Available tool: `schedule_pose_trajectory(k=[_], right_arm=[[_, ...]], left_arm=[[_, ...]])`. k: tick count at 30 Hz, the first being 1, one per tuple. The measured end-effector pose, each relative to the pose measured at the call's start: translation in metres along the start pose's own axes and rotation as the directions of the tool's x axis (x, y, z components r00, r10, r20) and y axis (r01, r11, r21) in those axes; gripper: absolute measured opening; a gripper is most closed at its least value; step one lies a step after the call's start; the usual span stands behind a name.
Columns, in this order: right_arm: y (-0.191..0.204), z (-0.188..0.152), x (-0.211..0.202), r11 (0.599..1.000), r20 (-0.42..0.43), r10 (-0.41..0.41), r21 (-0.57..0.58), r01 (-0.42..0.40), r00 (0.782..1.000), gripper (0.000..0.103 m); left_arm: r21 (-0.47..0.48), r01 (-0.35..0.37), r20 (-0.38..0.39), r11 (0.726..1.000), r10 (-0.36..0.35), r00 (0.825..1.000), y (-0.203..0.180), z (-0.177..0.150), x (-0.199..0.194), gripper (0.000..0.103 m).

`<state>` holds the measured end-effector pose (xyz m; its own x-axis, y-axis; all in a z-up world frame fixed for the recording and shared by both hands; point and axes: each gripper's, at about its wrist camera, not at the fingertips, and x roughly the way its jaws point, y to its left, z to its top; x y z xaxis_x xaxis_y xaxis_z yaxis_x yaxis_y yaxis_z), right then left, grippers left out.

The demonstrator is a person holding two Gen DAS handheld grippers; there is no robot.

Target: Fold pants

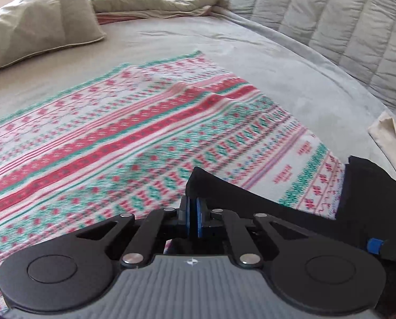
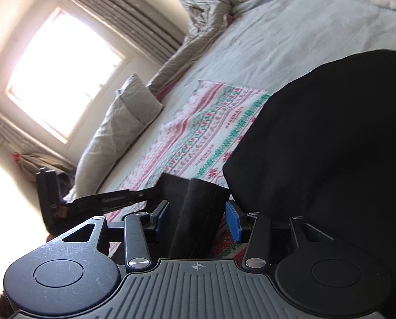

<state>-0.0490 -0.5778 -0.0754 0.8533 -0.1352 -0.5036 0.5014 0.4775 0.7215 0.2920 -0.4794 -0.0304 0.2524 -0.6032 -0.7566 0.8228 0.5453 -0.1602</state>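
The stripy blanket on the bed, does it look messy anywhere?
Mostly flat, but the patterned blanket has a raised wrinkle near its far side. The black pants lie bunched on its near corner, not yet folded.

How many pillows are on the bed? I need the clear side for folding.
1. The pillow lies at the bed's window side, beside the patterned blanket. More may be hidden under the crumpled duvet beyond it.
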Motion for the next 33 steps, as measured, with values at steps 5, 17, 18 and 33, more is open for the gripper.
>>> schedule_pose_trajectory(k=[5,17,18,33], right_arm=[[0.009,0.002,0.021,0.994,-0.072,-0.1,0.034,0.103,0.992,0.044],[0.029,-0.024,0.053,0.978,0.066,-0.117,-0.165,0.126,0.991,0.005],[0.031,-0.023,0.046,0.981,0.084,-0.089,-0.167,0.103,0.992,0.005],[0.042,-0.024,0.0,0.902,0.32,-0.265,-0.25,0.351,0.909,0.004]], left_arm=[[-0.013,-0.027,0.007,1.0,0.027,1.0,0.006,0.002,-0.003,0.007],[0.012,-0.049,0.093,0.999,0.048,0.994,0.001,0.007,-0.004,0.007],[0.026,-0.04,0.125,0.999,0.036,0.992,-0.003,0.011,-0.011,0.006],[0.164,-0.025,0.294,0.986,-0.024,0.956,-0.092,0.031,0.033,0.005]])
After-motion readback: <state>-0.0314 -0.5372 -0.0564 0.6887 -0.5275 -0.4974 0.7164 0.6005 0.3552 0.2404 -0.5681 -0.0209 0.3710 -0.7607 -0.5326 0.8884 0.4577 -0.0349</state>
